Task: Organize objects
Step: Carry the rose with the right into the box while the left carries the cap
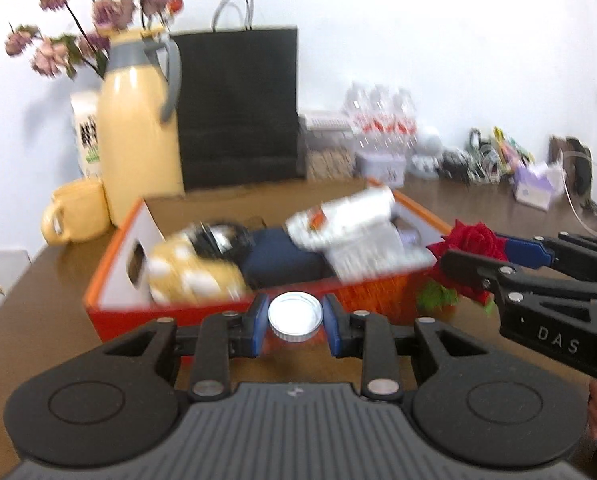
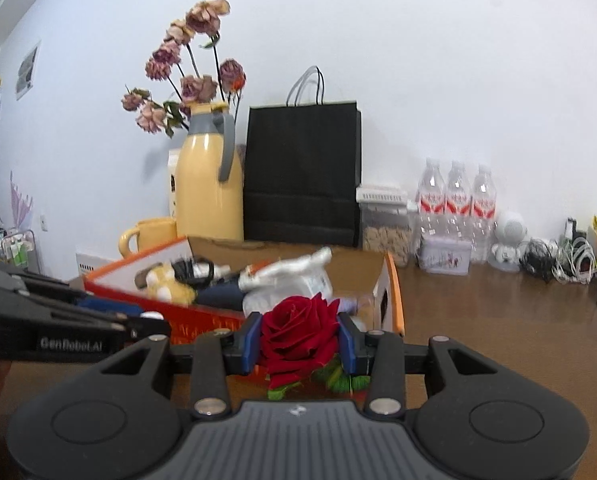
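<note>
My left gripper point(image 1: 295, 319) is shut on a round silver-white lid point(image 1: 294, 312), held just in front of the near wall of an orange box point(image 1: 110, 264). What hangs below the lid is hidden. The box holds a yellow plush toy point(image 1: 194, 272), a dark blue item point(image 1: 282, 260) and a white packet point(image 1: 350, 220). My right gripper point(image 2: 298, 340) is shut on a red rose point(image 2: 294, 328) with green leaves, near the box's right front corner point(image 2: 394, 300). In the left wrist view the rose point(image 1: 474, 240) and right gripper point(image 1: 490, 258) show at the right.
Behind the box stand a yellow thermos jug point(image 1: 138, 140), a yellow mug point(image 1: 78, 216), a black paper bag point(image 1: 238, 108) and dried pink flowers point(image 2: 186, 80). Water bottles point(image 2: 454, 208), a small tin point(image 2: 442, 258), a white figurine point(image 2: 506, 240) and tangled cables point(image 2: 558, 260) line the wall on the brown table point(image 2: 498, 320).
</note>
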`<control>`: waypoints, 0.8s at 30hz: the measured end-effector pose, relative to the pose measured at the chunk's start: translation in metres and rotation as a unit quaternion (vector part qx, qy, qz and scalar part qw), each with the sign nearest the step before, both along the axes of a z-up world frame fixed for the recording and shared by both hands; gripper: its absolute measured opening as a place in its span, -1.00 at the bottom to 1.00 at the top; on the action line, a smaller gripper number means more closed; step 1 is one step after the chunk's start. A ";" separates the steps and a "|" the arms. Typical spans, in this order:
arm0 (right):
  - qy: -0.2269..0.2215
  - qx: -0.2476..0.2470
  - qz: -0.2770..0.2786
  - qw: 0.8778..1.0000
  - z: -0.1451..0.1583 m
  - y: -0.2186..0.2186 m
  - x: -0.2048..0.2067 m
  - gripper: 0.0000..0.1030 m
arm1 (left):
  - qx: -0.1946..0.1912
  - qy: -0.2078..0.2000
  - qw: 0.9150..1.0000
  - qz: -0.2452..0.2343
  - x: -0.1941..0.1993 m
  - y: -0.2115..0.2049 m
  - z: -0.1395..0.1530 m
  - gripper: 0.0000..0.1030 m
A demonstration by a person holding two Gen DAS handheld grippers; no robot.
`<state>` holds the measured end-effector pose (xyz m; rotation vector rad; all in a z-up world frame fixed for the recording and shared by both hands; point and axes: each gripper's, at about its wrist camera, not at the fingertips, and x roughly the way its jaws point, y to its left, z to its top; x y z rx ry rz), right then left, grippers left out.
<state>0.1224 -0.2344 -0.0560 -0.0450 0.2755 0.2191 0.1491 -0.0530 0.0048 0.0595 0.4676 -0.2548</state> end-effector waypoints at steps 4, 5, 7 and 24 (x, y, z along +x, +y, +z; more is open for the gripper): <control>-0.016 -0.007 0.005 1.000 0.020 0.008 0.018 -0.27 | -0.006 -0.022 1.000 0.015 0.018 0.006 0.017 -0.42; -0.019 -0.009 0.006 1.000 0.024 0.010 0.024 -0.27 | -0.008 -0.026 0.999 0.018 0.024 0.007 0.020 -0.42; -0.024 -0.013 0.008 1.000 0.033 0.016 0.037 -0.27 | -0.011 -0.032 0.999 0.028 0.036 0.010 0.025 -0.42; 0.025 -0.006 -0.008 1.000 0.022 0.033 0.147 -0.27 | -0.034 -0.004 0.996 0.077 0.130 0.025 0.008 -0.42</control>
